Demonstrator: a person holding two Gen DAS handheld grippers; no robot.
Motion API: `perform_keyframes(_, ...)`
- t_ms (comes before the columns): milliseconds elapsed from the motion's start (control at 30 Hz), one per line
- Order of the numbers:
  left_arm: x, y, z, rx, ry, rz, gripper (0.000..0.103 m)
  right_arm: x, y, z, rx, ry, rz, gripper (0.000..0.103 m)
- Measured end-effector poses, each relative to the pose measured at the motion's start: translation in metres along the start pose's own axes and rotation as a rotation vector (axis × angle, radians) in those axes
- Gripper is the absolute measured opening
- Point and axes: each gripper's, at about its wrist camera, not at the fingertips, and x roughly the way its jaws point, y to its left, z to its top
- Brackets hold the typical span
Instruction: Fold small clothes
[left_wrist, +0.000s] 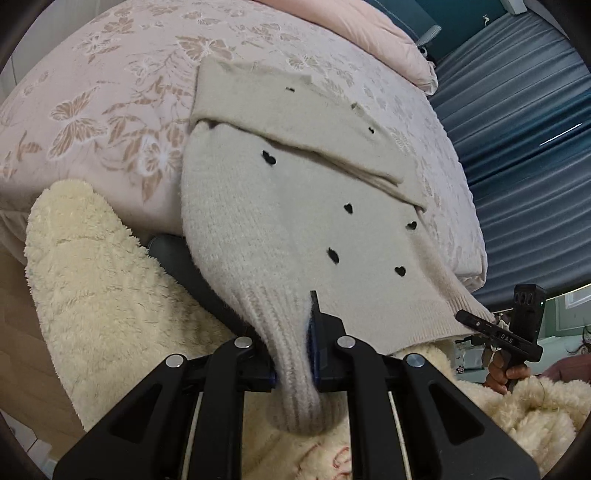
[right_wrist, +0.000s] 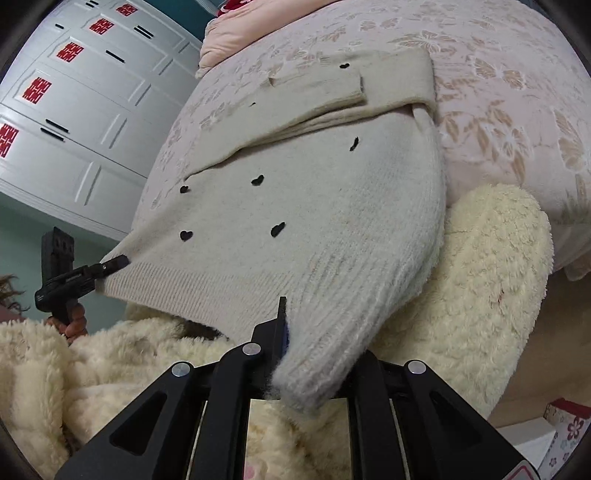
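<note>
A cream knit sweater (left_wrist: 288, 206) with small black hearts lies on the floral bedspread (left_wrist: 110, 96), sleeves folded across its upper part. Its ribbed hem hangs off the bed's near edge. My left gripper (left_wrist: 295, 354) is shut on one hem corner, the knit bunched between the jaws. My right gripper (right_wrist: 310, 354) is shut on the other hem corner of the sweater (right_wrist: 295, 206). Each gripper shows in the other's view: the right one (left_wrist: 476, 321) at the hem's right end, the left one (right_wrist: 110, 264) at its left end.
A fluffy cream fleece sleeve (left_wrist: 103, 295) of the person fills the foreground in both views (right_wrist: 480, 280). A pink pillow (left_wrist: 369, 37) lies at the bed's far end. White wardrobe doors (right_wrist: 74, 110) stand left of the bed. A blue padded wall (left_wrist: 524, 147) runs along the right.
</note>
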Motion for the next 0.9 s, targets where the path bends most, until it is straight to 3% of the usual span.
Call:
perform_keyframes(67, -0.014, -0.011, 0.017, 0.042, -0.066, -0.008, 0.012, -0.015, 0.008, 0.016, -0.028, -0.074, 0.017, 0.01)
perform_keyframes(167, -0.014, -0.026, 0.071, 0.102, -0.189, -0.014, 0.013, -0.029, 0.01, 0.07, -0.058, -0.241, 0.034, 0.012)
perform_keyframes(233, 0.003, -0.032, 0.111, 0.12, -0.269, 0.025, 0.017, -0.026, 0.004, 0.113, -0.053, -0.389, -0.02, 0.017)
perform_keyframes(300, 0.035, -0.034, 0.153, 0.12, -0.298, 0.057, 0.021, -0.009, -0.008, 0.155, -0.007, -0.516, -0.103, 0.02)
perform_keyframes(333, 0.054, -0.029, 0.171, 0.101, -0.296, 0.079, 0.033, 0.003, -0.018, 0.173, 0.039, -0.541, -0.128, 0.022)
perform_keyframes(433, 0.095, -0.011, 0.202, 0.035, -0.312, 0.226, 0.051, 0.034, -0.042, 0.204, 0.209, -0.528, -0.206, 0.025)
perform_keyframes(500, 0.098, -0.002, 0.203, -0.002, -0.337, 0.261, 0.057, 0.039, -0.047, 0.2, 0.245, -0.539, -0.195, 0.028)
perform_keyframes(567, 0.091, 0.005, 0.194, 0.0, -0.376, 0.27, 0.089, 0.04, -0.046, 0.186, 0.221, -0.557, -0.246, 0.05)
perform_keyframes(633, 0.087, 0.008, 0.183, 0.027, -0.403, 0.287, 0.092, 0.044, -0.048, 0.177, 0.197, -0.533, -0.274, 0.051)
perform_keyframes(767, 0.107, 0.011, 0.185, 0.107, -0.325, 0.341, 0.093, 0.059, -0.055, 0.179, 0.16, -0.458, -0.3, 0.052)
perform_keyframes(900, 0.133, 0.015, 0.205, 0.096, -0.27, 0.295, 0.094, 0.079, -0.062, 0.199, 0.151, -0.406, -0.301, 0.06)
